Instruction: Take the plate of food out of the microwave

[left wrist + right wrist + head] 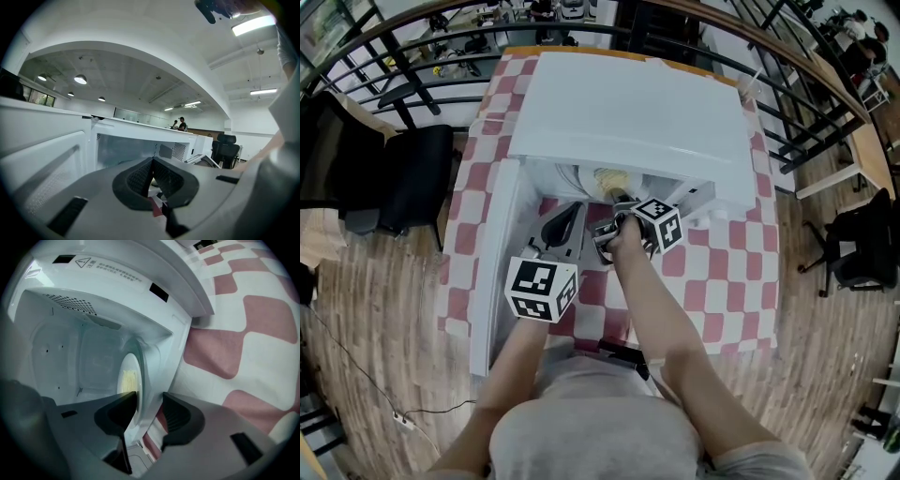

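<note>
A white microwave point(628, 112) stands on the checked table with its door point(492, 281) swung open to the left. Inside lies a white plate point(132, 373) with yellow food point(127, 380) on it; the head view shows the plate point(614, 180) just inside the opening. My right gripper point(617, 200) reaches into the opening. Its jaws straddle the plate's near rim, one over the top face, one under, and a gap still shows, so this gripper point(149, 399) is open. My left gripper point(565, 223) hovers in front of the open door, its tips point(151, 164) shut with nothing between them.
The red-and-white checked cloth point(731, 272) covers the table around the microwave. A black chair point(412, 178) stands left of the table and another point(862, 234) to the right on the wooden floor. A dark railing point(441, 56) runs behind. Two people point(180, 123) stand far off.
</note>
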Demonstrator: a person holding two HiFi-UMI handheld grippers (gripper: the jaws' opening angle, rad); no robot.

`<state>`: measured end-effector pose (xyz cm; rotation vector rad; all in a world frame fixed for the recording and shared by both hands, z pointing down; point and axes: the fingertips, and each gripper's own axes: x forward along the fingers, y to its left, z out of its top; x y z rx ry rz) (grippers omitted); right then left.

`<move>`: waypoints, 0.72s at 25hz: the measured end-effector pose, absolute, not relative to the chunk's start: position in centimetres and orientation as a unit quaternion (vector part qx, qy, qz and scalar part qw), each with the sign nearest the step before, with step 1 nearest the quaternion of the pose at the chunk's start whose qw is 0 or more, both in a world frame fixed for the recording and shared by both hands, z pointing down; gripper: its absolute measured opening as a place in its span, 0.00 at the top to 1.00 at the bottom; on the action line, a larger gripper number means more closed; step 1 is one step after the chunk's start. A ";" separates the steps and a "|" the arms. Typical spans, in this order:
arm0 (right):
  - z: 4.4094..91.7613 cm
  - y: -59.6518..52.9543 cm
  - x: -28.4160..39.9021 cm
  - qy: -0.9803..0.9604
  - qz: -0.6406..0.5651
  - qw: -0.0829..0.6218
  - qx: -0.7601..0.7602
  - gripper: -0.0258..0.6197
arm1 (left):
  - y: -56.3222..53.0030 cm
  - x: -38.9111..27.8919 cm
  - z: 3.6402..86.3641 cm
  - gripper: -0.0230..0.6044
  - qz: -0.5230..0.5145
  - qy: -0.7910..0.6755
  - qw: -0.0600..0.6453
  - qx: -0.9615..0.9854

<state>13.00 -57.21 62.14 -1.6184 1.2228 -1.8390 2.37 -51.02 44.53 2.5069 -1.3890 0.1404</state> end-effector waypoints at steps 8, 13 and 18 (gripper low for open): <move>61.5 -56.7 13.2 0.440 -0.665 0.196 -0.570 0.73 | -50.4 2.8 44.3 0.96 0.048 -0.474 0.132 0.869; 61.0 -56.6 13.2 0.440 -0.671 0.205 -0.561 0.77 | -50.2 2.9 44.1 0.96 0.045 -0.473 0.131 0.870; 60.2 -56.7 13.4 0.446 -0.667 0.204 -0.561 0.88 | -50.1 3.1 43.9 0.96 0.041 -0.471 0.130 0.872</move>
